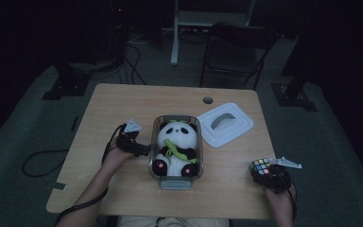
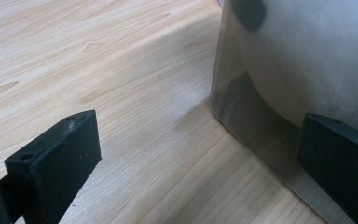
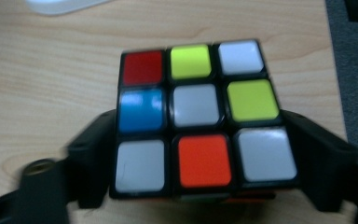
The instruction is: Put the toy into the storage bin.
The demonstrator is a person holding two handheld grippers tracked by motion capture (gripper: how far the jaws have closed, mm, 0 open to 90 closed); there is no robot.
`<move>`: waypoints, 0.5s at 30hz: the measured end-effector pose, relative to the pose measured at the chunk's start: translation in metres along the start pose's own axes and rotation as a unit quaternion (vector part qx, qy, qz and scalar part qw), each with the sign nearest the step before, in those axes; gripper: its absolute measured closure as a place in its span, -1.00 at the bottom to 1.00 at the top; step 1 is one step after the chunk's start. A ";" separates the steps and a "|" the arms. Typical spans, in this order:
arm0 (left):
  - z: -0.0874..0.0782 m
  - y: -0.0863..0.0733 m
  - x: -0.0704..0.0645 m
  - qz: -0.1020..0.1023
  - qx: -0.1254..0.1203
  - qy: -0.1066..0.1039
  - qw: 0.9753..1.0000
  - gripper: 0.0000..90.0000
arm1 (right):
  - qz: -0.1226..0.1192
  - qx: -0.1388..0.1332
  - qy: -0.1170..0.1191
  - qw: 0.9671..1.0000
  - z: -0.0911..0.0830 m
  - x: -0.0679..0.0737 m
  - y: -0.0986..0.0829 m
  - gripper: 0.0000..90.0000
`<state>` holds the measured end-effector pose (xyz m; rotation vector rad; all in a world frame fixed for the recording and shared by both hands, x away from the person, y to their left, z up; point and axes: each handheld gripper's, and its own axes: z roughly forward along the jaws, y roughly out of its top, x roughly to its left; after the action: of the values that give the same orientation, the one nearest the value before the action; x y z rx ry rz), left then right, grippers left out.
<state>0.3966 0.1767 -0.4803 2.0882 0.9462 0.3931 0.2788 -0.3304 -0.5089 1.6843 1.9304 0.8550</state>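
A black-and-white panda plush (image 1: 176, 146) with a green leaf lies in a clear rectangular container (image 1: 154, 127) at the table's middle. My left gripper (image 1: 142, 150) rests against the container's left wall. In the left gripper view it (image 2: 200, 158) is open, with the container's clear wall (image 2: 242, 116) reaching between its jaws and the plush's white body (image 2: 317, 60) behind the wall. At the front right, my right gripper (image 1: 264, 171) is shut on a colour cube (image 1: 260, 166). In the right gripper view the cube (image 3: 196, 116) sits between the jaws of the gripper (image 3: 205, 156), just above the wood.
The container's white lid (image 1: 225, 124) lies flat behind and to the right of it. A cable hole (image 1: 208, 100) sits near the table's far edge. A dark folding chair (image 1: 236, 49) stands beyond the table. Cables trail off the left side.
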 end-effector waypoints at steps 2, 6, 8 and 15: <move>0.001 0.001 0.000 0.003 0.000 -0.001 1.000 -0.98 | -0.001 -0.002 0.009 1.000 0.000 -0.001 -0.001 -0.29; 0.004 0.002 0.000 0.000 0.004 -0.003 1.000 -0.98 | -0.016 0.002 0.001 1.000 -0.001 0.000 0.001 -0.27; 0.005 0.001 0.000 -0.001 0.003 -0.003 1.000 -0.98 | -0.016 0.004 0.002 1.000 -0.001 0.000 0.002 -0.26; 0.003 0.001 -0.002 0.004 0.005 -0.001 1.000 -0.99 | -0.022 -0.003 0.022 0.999 -0.005 0.000 0.012 -0.25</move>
<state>0.3974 0.1737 -0.4814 2.1015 0.9410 0.3898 0.2839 -0.3301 -0.4964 1.6252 1.9854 0.8881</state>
